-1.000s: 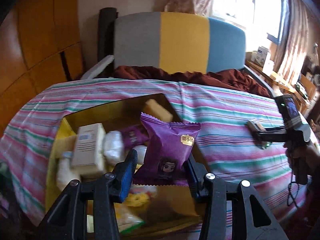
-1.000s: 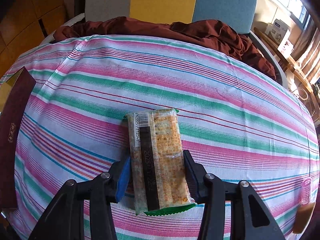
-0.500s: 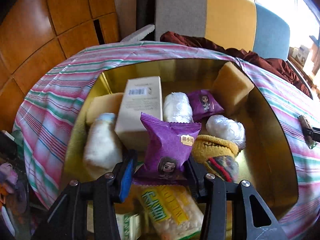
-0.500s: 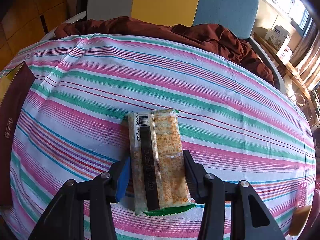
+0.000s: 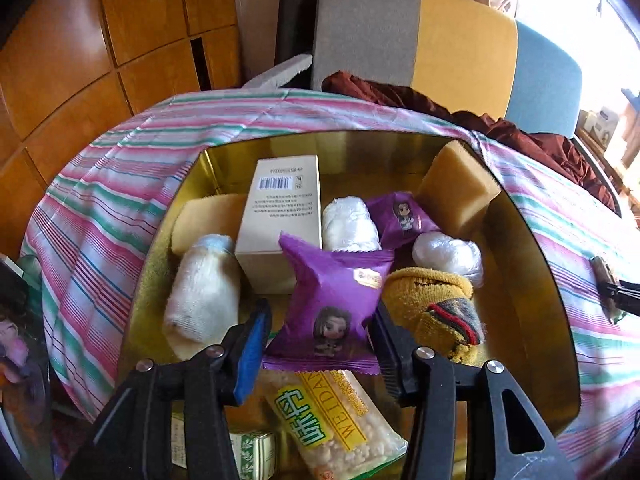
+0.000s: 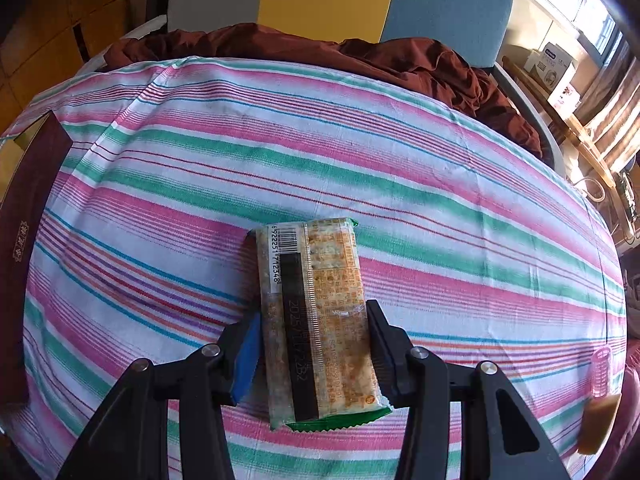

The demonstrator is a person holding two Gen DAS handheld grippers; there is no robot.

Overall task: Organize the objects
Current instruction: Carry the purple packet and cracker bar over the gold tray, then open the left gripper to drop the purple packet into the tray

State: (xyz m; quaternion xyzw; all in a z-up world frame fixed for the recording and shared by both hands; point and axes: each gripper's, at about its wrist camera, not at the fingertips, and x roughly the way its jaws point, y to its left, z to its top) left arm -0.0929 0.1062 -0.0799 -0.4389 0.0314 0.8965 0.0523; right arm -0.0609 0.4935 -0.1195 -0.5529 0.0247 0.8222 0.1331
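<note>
Over the gold box [image 5: 516, 240], the left tool [image 5: 318, 334] has just been opening, its jaws loose beside the purple packet [image 5: 332, 304]

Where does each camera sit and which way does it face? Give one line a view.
Left wrist: on the left gripper, looking down into the gold box; jaws just opening around the purple packet.
Right wrist: on the right gripper, looking down at the striped cloth, shut on the cracker pack.
Shared: striped cloth, chair.

A striped cloth [image 6: 360, 152] covers the surface; a gold box [image 5: 528, 280] rests on it.
</note>
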